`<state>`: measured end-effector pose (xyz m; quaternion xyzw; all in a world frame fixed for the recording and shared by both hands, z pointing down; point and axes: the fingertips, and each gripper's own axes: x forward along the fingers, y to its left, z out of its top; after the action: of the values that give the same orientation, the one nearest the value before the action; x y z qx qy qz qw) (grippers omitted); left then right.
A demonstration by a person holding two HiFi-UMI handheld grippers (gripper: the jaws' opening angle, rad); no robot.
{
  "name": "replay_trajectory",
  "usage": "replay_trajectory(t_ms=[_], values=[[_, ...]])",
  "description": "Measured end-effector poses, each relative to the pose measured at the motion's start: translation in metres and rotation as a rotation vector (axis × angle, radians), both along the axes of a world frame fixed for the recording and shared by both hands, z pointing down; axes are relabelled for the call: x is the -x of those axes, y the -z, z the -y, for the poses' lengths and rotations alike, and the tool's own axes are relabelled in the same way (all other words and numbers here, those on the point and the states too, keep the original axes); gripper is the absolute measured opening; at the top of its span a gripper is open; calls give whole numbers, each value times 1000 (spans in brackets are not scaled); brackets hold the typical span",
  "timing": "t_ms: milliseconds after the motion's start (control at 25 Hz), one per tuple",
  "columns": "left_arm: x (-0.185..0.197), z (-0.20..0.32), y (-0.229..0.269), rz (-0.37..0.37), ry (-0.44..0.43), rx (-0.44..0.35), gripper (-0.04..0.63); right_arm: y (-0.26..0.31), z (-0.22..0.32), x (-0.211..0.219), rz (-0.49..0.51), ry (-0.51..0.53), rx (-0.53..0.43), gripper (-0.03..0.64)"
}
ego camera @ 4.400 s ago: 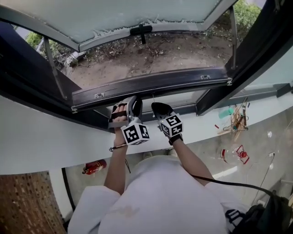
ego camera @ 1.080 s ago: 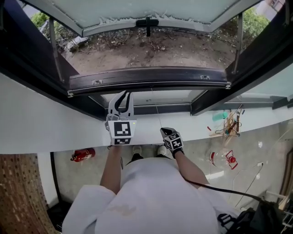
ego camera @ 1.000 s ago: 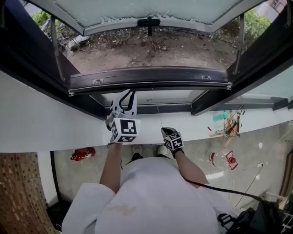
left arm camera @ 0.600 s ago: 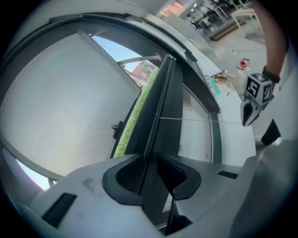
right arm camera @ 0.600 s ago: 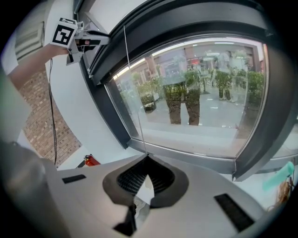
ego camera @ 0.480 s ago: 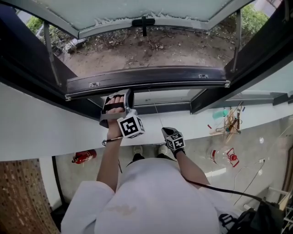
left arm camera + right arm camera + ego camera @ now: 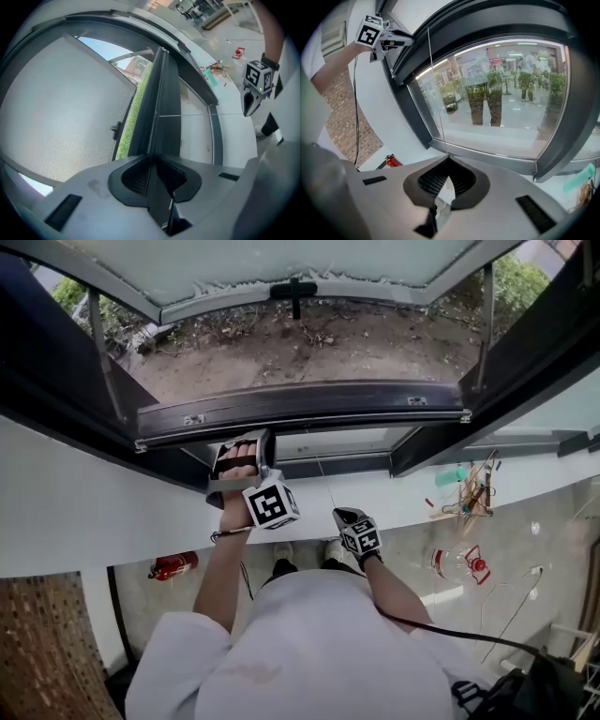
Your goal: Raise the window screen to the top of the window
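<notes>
The window screen's dark bottom bar (image 7: 309, 401) runs across the opening below the swung-out sash (image 7: 281, 259). My left gripper (image 7: 244, 441) is rolled on its side at the bar's left part. In the left gripper view the bar (image 7: 161, 93) passes between the left gripper's (image 7: 153, 158) pads; its jaws have just been closing, and they grip the bar. Lower and to the right, my right gripper (image 7: 339, 515) is shut on a thin pull cord (image 7: 323, 474). The cord (image 7: 433, 84) runs up from the right gripper's (image 7: 448, 157) tips.
A white sill (image 7: 84, 512) spans the view under the frame. Fixed glass (image 7: 347, 441) sits beneath the bar. Metal stays (image 7: 105, 352) hold the sash open. Below are a red fire extinguisher (image 7: 173, 566), a tool clutter (image 7: 473, 488) and a red-capped bottle (image 7: 464, 563).
The left gripper rolled onto its side and moved from just under the bar onto it, its open jaws closing round the bar. The right gripper has held still for the last second.
</notes>
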<state>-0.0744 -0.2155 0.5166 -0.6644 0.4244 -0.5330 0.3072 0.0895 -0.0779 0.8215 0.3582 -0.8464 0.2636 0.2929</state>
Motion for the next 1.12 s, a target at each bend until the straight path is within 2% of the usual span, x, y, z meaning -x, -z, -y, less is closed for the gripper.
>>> replay_trajectory(t_ms=[120, 280, 360, 480, 680, 760, 960, 1120], values=[[1, 0, 11, -182, -2, -32, 52, 4, 9, -6, 5, -15, -19, 2], [1, -6, 22, -276, 9, -51, 52, 6, 10, -1, 17, -3, -31, 2], [1, -10, 28, -361, 11, -49, 52, 6, 10, 4, 23, 4, -31, 2], [7, -15, 36, -539, 41, -46, 49, 9, 15, 8, 30, 4, -42, 2], [24, -20, 42, -850, 128, -31, 5, 16, 22, 12, 55, -13, -60, 2], [29, -21, 44, -950, 160, -24, 3, 20, 23, 15, 64, -12, -72, 2], [37, -25, 46, -1082, 215, -59, 3, 34, 33, 17, 61, -13, -133, 2], [28, -30, 37, -1155, 214, -24, 3, 42, 38, 15, 50, -9, -171, 2]])
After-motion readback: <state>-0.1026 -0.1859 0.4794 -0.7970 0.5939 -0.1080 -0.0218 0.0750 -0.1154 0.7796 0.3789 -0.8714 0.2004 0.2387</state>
